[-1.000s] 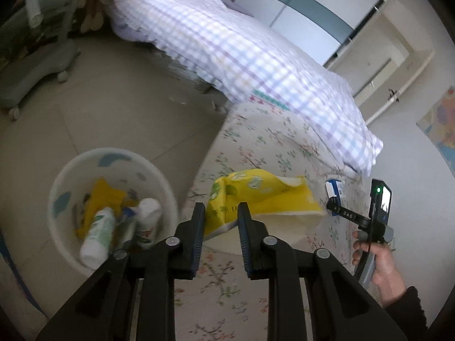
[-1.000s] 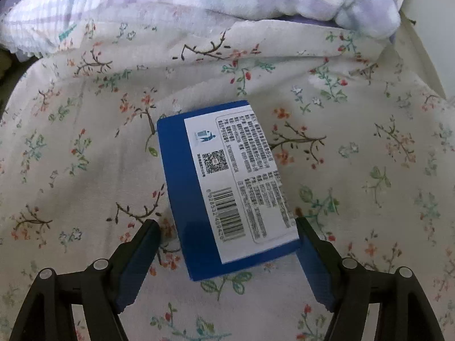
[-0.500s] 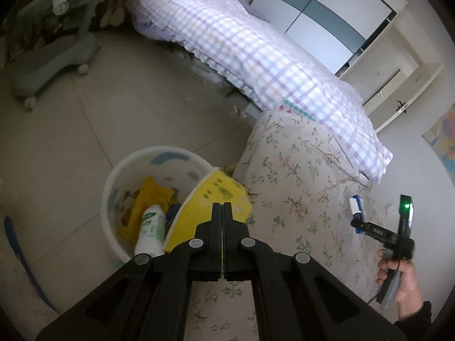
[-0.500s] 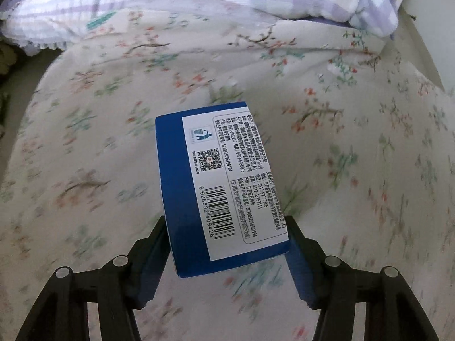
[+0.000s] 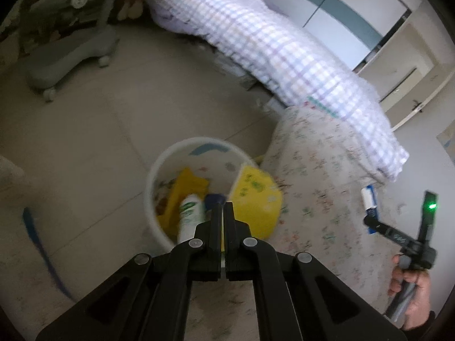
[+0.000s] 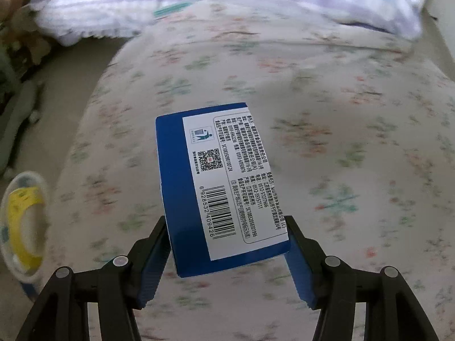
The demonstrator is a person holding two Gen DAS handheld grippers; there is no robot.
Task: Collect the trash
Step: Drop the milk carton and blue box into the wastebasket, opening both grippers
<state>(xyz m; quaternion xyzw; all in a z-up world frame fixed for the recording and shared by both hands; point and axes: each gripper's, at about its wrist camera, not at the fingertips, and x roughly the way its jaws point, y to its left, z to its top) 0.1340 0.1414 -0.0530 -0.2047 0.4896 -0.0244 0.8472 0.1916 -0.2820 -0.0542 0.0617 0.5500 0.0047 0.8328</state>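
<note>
Left claw (image 5: 223, 207): we see both fingers pressed together, a thin edge of the yellow bag (image 5: 256, 199) pinched in the slit between them. The bag hangs at about 1 o'clock from the tips, over the right rim of the white bin (image 5: 150, 187), partly above the opening and partly past the rim toward the bed. The picture is blurred, so we cannot tell whether the bag touches the rim.

Inside the bin, at 10 to 11 o'clock from the tips: a white bottle with green print (image 5: 189, 213), a second yellow wrapper (image 5: 184, 190) and a dark blue scrap (image 5: 214, 198) right at the tips. The bin stands on the tile floor (image 5: 99, 142), just beside the flowered bedspread (image 5: 318, 170). A checked purple quilt (image 5: 270, 48) runs across the bed at 12 to 2 o'clock. A grey wheeled chair base (image 5: 68, 56) sits at 10 o'clock, well apart from the bin.

Right claw (image 6: 227, 227): fingers spread wide and clamped on the two sides of a blue box (image 6: 170, 187), its white label with barcode facing up. The box is held above the flowered bedspread (image 6: 341, 113), not resting on it. In the left wrist view the same box (image 5: 369, 200) shows at 3 o'clock, in the right claw (image 5: 371, 218) with the person's hand (image 5: 412, 292) on the handle.

From the right wrist view the bin (image 6: 17, 270) is at 9 o'clock, at the frame edge, with the yellow bag (image 6: 22, 221) showing at its mouth.
</note>
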